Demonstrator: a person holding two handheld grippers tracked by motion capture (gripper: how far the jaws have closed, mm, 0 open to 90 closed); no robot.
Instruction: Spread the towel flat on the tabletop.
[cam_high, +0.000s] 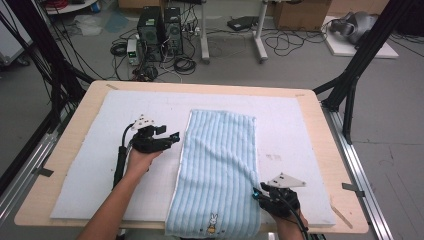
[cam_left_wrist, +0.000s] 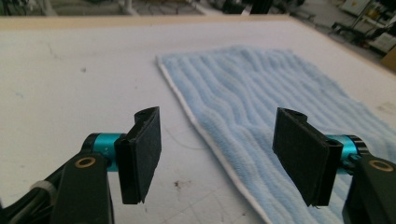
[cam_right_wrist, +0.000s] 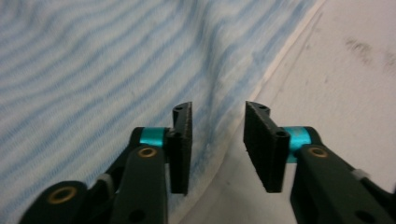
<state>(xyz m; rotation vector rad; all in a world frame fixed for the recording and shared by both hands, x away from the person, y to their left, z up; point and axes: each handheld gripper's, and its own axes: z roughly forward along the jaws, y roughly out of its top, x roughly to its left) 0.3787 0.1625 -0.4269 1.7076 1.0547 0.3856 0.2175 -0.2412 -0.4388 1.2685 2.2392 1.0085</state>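
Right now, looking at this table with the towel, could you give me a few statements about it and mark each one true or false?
1. The blue striped towel lies flat on the white mat. True.
2. The left gripper clamps the towel. False: its jaws stand open beside the towel's edge.
3. A rabbit picture sits at the towel's near end. True.
4. The right gripper is over the towel's far end. False: it is at the near right edge.

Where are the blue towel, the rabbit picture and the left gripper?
blue towel (cam_high: 220, 155), high view, middle of the striped cloth.
rabbit picture (cam_high: 213, 223), high view, on the towel's near end.
left gripper (cam_left_wrist: 217, 154), left gripper view, midway between its jaws.
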